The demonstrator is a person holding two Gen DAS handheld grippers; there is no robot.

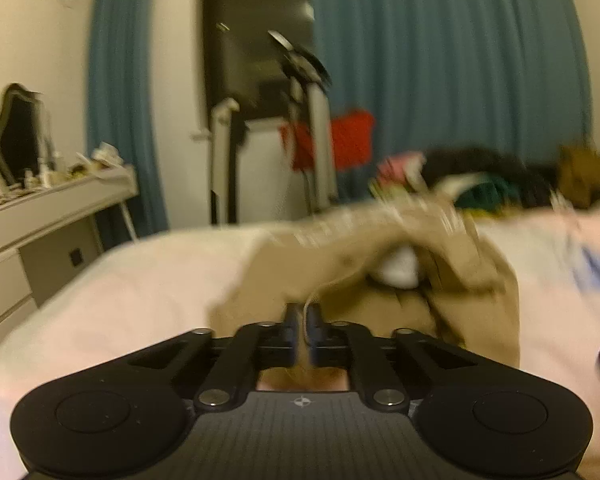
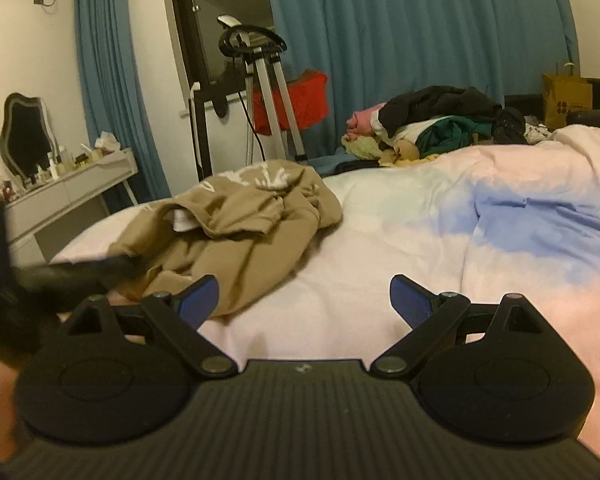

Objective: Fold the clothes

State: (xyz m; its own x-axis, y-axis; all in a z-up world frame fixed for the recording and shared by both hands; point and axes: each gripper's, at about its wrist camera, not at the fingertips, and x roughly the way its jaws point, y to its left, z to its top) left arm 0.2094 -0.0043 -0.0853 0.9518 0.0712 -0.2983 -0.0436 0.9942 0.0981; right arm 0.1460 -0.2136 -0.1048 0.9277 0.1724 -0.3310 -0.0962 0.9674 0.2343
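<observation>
Left gripper (image 1: 303,322): The 2 fingers are pressed close together, and a thin bit of tan cloth or cord is pinched between them. It is likely held this way so that the cloth can be pulled or lifted by its edge.

Right gripper (image 2: 304,300): The 2 blue pads are spread wide apart and nothing is held. It is kept low over the bed, just beside the tan top, maybe so that another edge can be grabbed.

Tan top (image 2: 236,224): It is seen lying on the bed in a bumpy, crumpled heap. It is not flat and not folded. White marks are seen on its far part, and a bit of white shows inside. In the left wrist view it looks smeared, so its exact shape there cannot be told.

Bed cover (image 2: 380,240): It is pink, white and blue, and the top rests on it. A soft, wide place like this is good for spreading clothes out.

Pile of clothes (image 2: 440,124): Black, green, pink and yellow clothes are heaped at the far side of the bed, well apart from the tan top. They are not folded.

Paper bag (image 2: 566,98): A yellow-brown bag is stood up behind the pile. What is in it cannot be seen.

Table (image 2: 84,184): Small bottles and a mirror (image 2: 26,136) are kept on it, by the blue curtain (image 2: 400,40).

Task so far: No folded clothes can be seen.
</observation>
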